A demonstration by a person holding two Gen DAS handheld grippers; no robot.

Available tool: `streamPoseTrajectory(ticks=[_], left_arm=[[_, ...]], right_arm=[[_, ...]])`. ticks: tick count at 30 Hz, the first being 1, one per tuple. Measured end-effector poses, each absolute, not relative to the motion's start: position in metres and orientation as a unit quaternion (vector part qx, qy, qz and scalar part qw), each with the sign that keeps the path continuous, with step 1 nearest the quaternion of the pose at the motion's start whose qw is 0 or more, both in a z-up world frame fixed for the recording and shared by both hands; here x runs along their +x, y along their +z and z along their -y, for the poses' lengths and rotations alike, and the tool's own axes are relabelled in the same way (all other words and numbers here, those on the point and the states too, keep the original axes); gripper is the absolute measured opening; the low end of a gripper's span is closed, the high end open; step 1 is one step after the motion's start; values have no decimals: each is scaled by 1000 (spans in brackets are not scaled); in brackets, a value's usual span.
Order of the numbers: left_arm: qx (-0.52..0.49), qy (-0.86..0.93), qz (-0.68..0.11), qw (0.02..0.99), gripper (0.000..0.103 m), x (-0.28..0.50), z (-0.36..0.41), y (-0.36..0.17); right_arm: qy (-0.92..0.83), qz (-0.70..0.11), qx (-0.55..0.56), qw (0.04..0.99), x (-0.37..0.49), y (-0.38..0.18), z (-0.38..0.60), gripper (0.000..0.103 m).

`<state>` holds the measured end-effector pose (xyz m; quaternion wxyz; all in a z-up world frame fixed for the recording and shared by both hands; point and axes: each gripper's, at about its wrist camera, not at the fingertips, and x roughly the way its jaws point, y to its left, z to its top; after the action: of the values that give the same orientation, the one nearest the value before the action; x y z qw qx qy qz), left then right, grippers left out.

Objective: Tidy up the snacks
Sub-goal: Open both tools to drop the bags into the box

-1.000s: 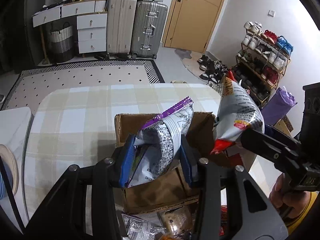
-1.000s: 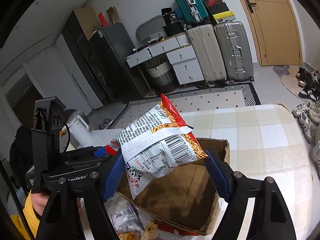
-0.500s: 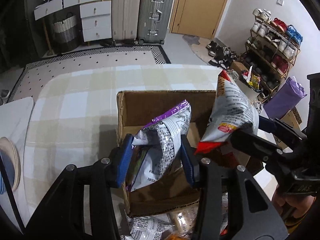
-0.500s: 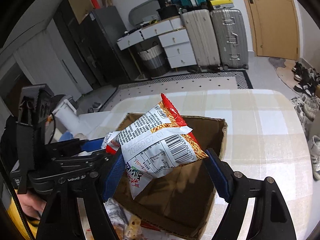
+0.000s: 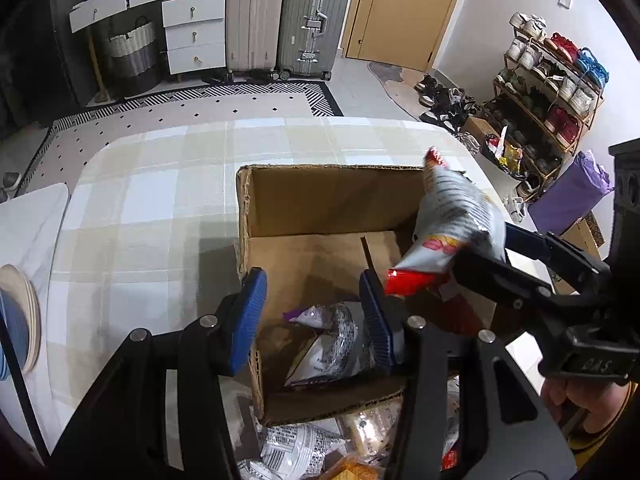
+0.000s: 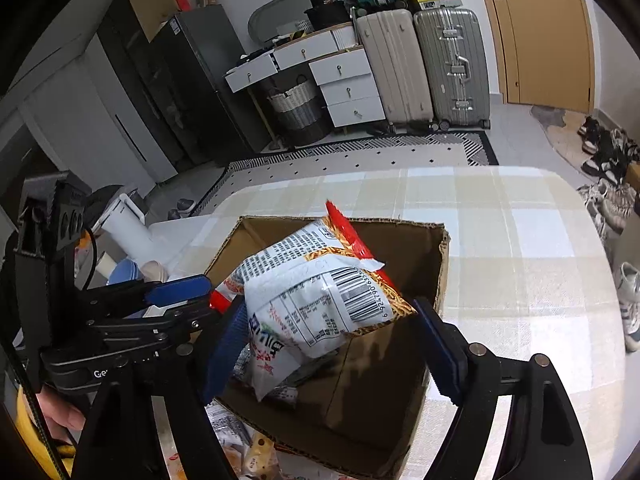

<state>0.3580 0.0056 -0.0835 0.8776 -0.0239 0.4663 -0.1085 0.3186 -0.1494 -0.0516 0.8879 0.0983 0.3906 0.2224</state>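
- The left tongs point(image 5: 316, 312) hang over the near part of the cardboard box point(image 5: 332, 200), blue pads spread apart with nothing between them.
- Below them, a purple-trimmed snack bag point(image 5: 328, 340) lies on the box floor, against the near wall.
- The right tongs point(image 6: 324, 340) are clamped on a red-and-white snack bag point(image 6: 316, 292), held tilted above the open box point(image 6: 436, 264); its red top edge points up and away.
- In the left wrist view, the same red-and-white bag point(image 5: 456, 220) sits over the right side of the box, its red lower seam near the left tongs' right pad; I cannot tell whether they touch.
- The box stands on a surface covered with a pale checked cloth point(image 5: 152, 208).
- More loose snack packets point(image 5: 296, 448) lie on the surface just outside the box's near wall.
- Stacked plates point(image 5: 20, 320) sit at the far left edge.
- Suitcases point(image 6: 424, 64) and a white drawer unit point(image 6: 344, 80) stand against the back wall.
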Motion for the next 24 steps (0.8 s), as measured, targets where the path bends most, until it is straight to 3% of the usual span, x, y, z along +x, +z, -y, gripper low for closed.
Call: streamPoseTrajectory(ticks=[4,11,19,24], left_arm=[[-16,-103,-468,878,46,351,-4,-82],[-20,-102,-458,883,63,335,-3,-67],[-14,-107,-428,897,64,290,2,-29],[1,-98,-394,914,69,248,9,3]], right_arm=[[212,-386,87,894,314,-46,148,84],[211,-362,93,903,293,-29,160,84],[210,-316,96,920,251,17,174,84],[216,-279,92,931,209,49,177,85]])
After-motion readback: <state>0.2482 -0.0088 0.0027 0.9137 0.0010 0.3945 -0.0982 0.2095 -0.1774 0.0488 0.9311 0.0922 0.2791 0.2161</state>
